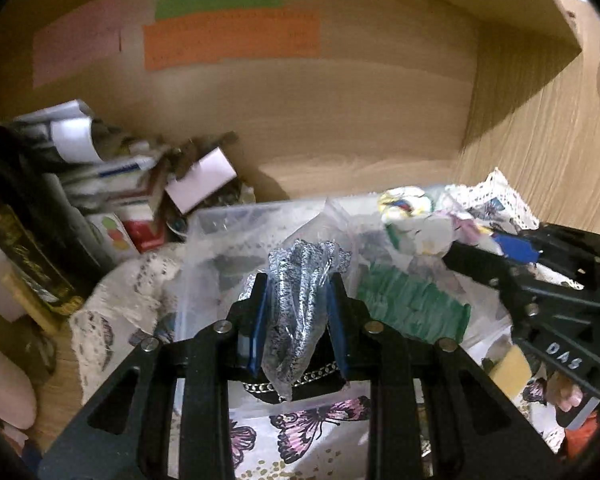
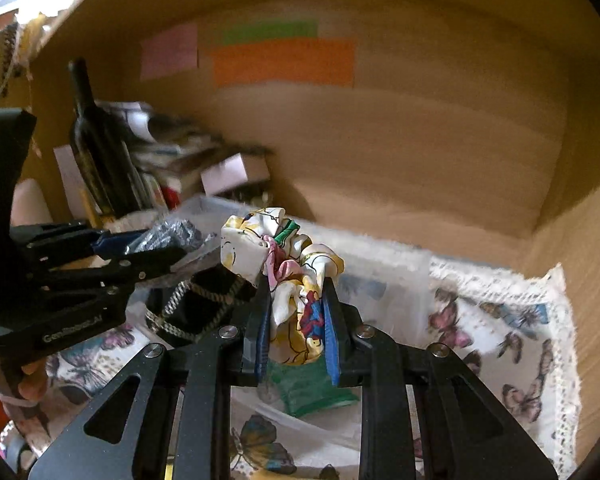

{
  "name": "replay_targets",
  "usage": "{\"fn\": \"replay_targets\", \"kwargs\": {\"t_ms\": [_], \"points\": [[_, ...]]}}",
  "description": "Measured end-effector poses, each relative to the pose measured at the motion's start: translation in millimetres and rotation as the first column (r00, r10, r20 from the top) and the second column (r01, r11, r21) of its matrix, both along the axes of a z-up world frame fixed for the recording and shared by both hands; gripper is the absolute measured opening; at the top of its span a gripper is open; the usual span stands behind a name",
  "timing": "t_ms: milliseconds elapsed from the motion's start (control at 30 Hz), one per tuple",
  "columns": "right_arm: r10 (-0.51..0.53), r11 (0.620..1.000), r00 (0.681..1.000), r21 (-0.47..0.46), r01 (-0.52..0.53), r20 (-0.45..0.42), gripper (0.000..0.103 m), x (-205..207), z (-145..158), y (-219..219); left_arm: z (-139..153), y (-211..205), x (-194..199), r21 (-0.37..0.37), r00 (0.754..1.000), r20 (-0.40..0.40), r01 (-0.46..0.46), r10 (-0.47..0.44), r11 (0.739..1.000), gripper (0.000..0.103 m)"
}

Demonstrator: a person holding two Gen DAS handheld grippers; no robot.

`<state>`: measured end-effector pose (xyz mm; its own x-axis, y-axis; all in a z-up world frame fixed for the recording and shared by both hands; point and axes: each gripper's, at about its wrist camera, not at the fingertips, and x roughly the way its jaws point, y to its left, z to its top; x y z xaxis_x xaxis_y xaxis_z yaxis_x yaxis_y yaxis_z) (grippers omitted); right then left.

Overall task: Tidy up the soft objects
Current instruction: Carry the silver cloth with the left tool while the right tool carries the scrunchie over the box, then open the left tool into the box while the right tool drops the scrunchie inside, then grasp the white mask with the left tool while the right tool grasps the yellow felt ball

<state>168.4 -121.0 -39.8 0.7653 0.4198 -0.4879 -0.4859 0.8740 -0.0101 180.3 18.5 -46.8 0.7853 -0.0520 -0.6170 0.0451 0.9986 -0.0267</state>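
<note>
My left gripper (image 1: 298, 284) is shut on a grey knitted item in a clear plastic bag (image 1: 296, 312) and holds it above a clear plastic container (image 1: 204, 224). My right gripper (image 2: 297, 284) is shut on a colourful printed scrunchie (image 2: 288, 268), also above the container. In the left wrist view the right gripper (image 1: 496, 244) comes in from the right with the scrunchie (image 1: 416, 216). In the right wrist view the left gripper (image 2: 148, 248) comes in from the left with the grey bagged item (image 2: 168, 232). A green knitted piece (image 1: 416, 308) and a black item with chain trim (image 2: 196, 304) lie below.
All sits on a butterfly-print lace cloth (image 2: 512, 328) inside a wooden shelf compartment. A dark wine bottle (image 2: 96, 152), stacked boxes and papers (image 1: 112, 184) crowd the left. Coloured paper labels (image 1: 232, 36) are stuck on the back wall. The right wall (image 1: 540, 152) is close.
</note>
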Motion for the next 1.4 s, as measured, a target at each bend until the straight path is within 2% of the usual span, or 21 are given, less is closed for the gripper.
{"fn": "replay_targets", "kwargs": {"t_ms": [167, 300, 367, 433, 500, 567, 667, 833, 967, 1133, 1267, 1400], "points": [[0.01, 0.999, 0.996, -0.043, -0.014, -0.088, 0.02, 18, -22, 7, -14, -6, 8, 0.002, 0.999, -0.041, 0.023, -0.023, 1.0, 0.027], [0.014, 0.997, 0.992, -0.07, -0.022, -0.124, 0.022, 22, -31, 9, -21, -9, 12, 0.019, 0.998, -0.06, 0.03, -0.029, 0.999, 0.029], [0.016, 0.997, 0.99, -0.075, -0.026, -0.137, 0.022, 24, -34, 12, -22, -10, 12, 0.012, 0.997, -0.07, 0.037, -0.036, 0.999, 0.034], [0.016, 0.996, 0.99, -0.084, -0.028, -0.144, 0.023, 25, -37, 14, -22, -10, 10, 0.009, 0.996, -0.074, 0.04, -0.039, 0.999, 0.047], [0.019, 0.995, 0.989, -0.095, -0.034, -0.148, 0.027, 24, -38, 15, -20, -11, 8, 0.01, 0.997, -0.066, 0.036, -0.035, 0.999, 0.06], [0.027, 0.994, 0.988, -0.099, -0.042, -0.154, 0.035, 25, -39, 18, -15, -12, 2, 0.026, 0.999, -0.041, 0.024, -0.023, 0.999, 0.064], [0.014, 0.993, 0.99, -0.112, -0.031, -0.143, 0.045, 22, -37, 18, -8, -12, -5, 0.037, 1.0, -0.019, 0.021, -0.021, 0.999, 0.068], [-0.012, 0.995, 0.995, -0.101, 0.001, -0.104, 0.058, 13, -25, 11, 7, -10, -20, 0.027, 1.0, 0.015, 0.02, -0.02, 0.999, 0.089], [-0.02, 0.997, 0.999, -0.078, 0.016, -0.046, 0.07, -3, -8, 3, 24, -9, -41, 0.025, 0.998, 0.066, 0.014, -0.016, 1.0, 0.101], [-0.026, 0.998, 0.999, -0.058, 0.029, 0.048, 0.079, -30, 12, -5, 35, -10, -63, 0.039, 0.994, 0.104, 0.01, -0.014, 0.999, 0.103], [-0.026, 0.998, 0.994, -0.053, 0.032, 0.104, 0.08, -52, 19, -10, 32, -12, -79, 0.049, 0.994, 0.103, 0.013, -0.018, 0.999, 0.103], [-0.027, 0.998, 0.992, -0.045, 0.032, 0.12, 0.08, -70, 16, -15, 22, -13, -92, 0.046, 0.996, 0.082, 0.023, -0.027, 0.999, 0.103]]}}
